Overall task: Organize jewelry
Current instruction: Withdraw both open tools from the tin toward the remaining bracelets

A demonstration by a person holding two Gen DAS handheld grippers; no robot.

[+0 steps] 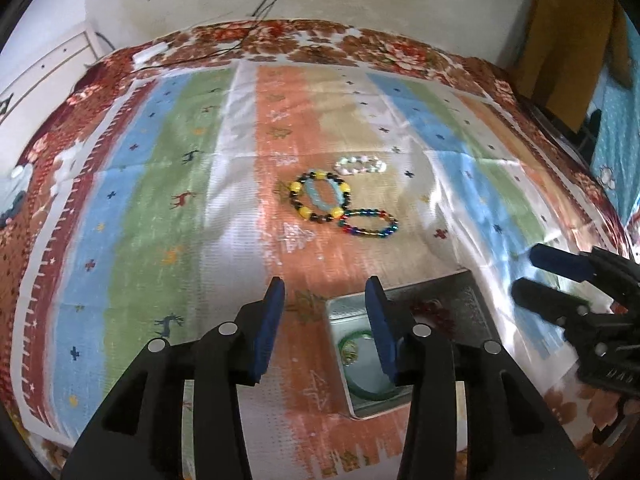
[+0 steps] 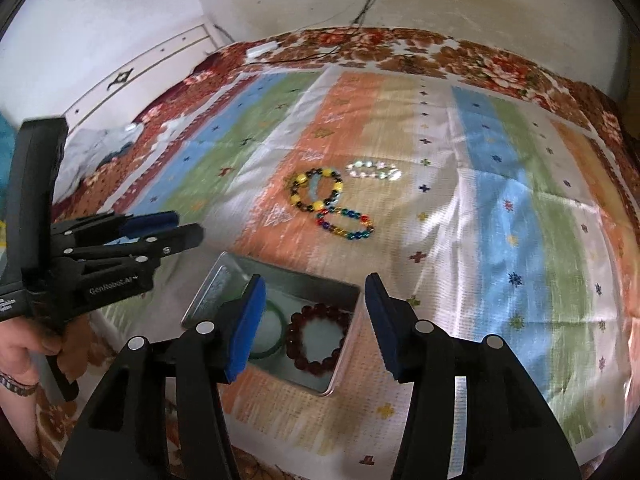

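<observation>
Metal tin [image 2: 216, 284] holds two bracelets, both tongs released.
Left tongs [image 1: 326, 320] and right tongs [image 2: 314, 324] gape empty; three bracelets [image 2: 316, 192] lie on the bed at twelve o'clock from the tin.

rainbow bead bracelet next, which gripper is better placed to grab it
Probably the right. The rainbow bead bracelet lies straight ahead between the open jaws of the right gripper, past the tin. The left gripper, also open, sits further left, with the bracelet off to its right.
</observation>
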